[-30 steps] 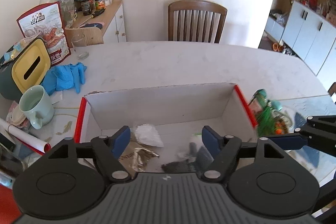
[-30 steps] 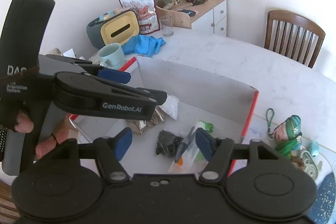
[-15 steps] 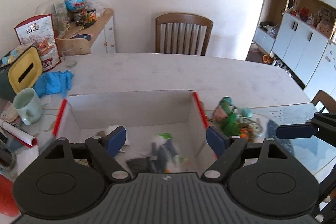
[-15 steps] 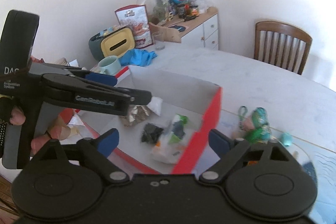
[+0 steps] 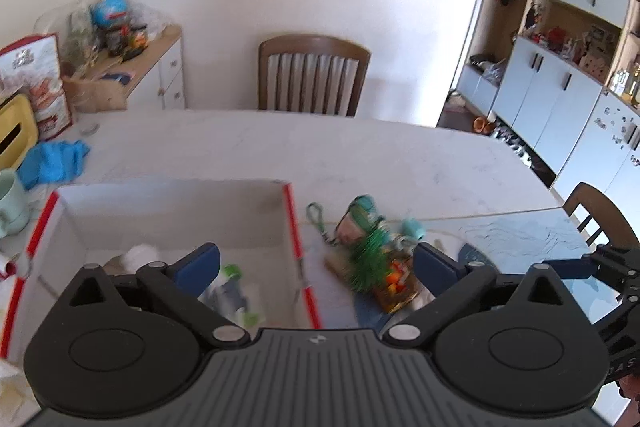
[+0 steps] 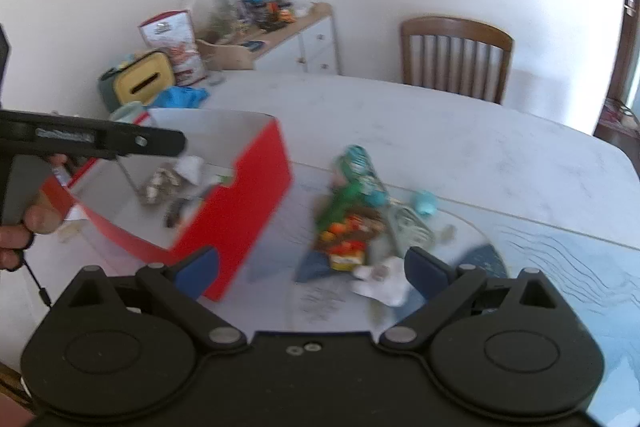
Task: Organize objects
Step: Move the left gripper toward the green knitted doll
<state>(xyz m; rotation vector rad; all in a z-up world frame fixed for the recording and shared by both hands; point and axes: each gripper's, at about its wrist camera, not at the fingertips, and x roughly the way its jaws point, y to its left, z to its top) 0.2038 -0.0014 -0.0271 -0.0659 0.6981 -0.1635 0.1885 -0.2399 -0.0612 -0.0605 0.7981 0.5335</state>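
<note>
Left wrist view: white table (image 5: pixel 360 155), wooden chair (image 5: pixel 312 75) against wall.

Wide bare stretch of counter (image 5: pixel 360 155) beyond the box (image 5: pixel 172 211) and the clutter, open right up to the far chair (image 5: pixel 314 75). Red-edged box wall (image 6: pixel 248 195) upright as a barrier between the box interior and the loose pile (image 6: pixel 352 223) beside it. Pile spread close against that wall, with a teal-capped figure (image 5: pixel 360 219) and a key clip (image 5: pixel 318 223) at its far side. Left edge of the counter crowded: mug (image 5: pixel 12 207), blue gloves (image 5: pixel 52 163), yellow-lidded bin (image 6: pixel 140 83), snack bag (image 6: pixel 172 47). Left gripper (image 6: pixel 92 141) over the box's near corner, blocking that side. Patterned mat (image 6: pixel 580 267) area at right mostly free.
</note>
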